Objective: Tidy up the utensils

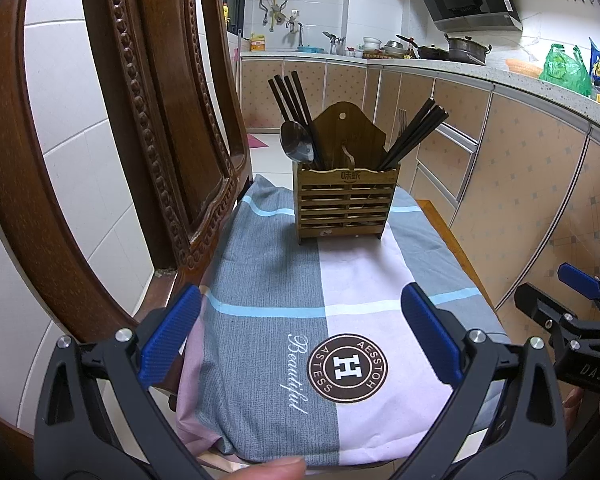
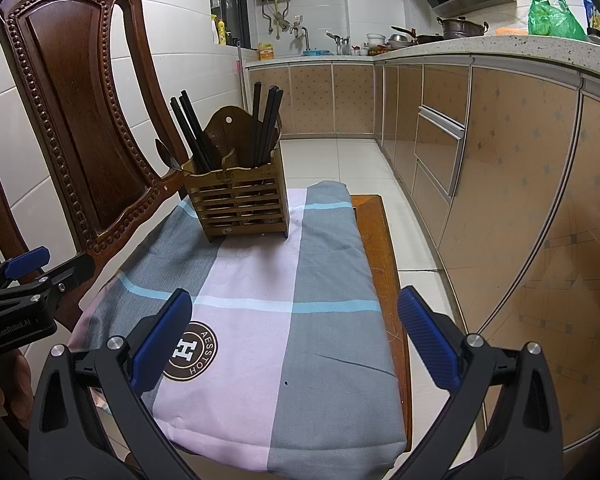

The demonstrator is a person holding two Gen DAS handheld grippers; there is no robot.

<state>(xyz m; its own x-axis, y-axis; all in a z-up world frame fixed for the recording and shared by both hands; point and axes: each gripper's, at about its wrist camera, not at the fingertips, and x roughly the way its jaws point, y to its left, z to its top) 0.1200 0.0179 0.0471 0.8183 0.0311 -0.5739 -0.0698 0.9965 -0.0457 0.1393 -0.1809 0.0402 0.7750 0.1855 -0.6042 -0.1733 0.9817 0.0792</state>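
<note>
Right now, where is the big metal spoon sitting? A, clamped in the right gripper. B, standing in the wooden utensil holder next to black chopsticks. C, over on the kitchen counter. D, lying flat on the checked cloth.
B: the spoon stands bowl-up in the wooden utensil holder beside the black chopsticks, while the left gripper and the right gripper are both open and empty.

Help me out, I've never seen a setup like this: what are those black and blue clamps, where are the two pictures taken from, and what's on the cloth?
A person holds a hand-held clamp tool in each hand, each with its own camera looking along the fingers. One picture is from the left gripper, the other from the right gripper. Both are open and hold nothing. On the checked cloth covering a chair seat stands a wooden holder with black chopsticks, a spoon and a fork in it.
</note>
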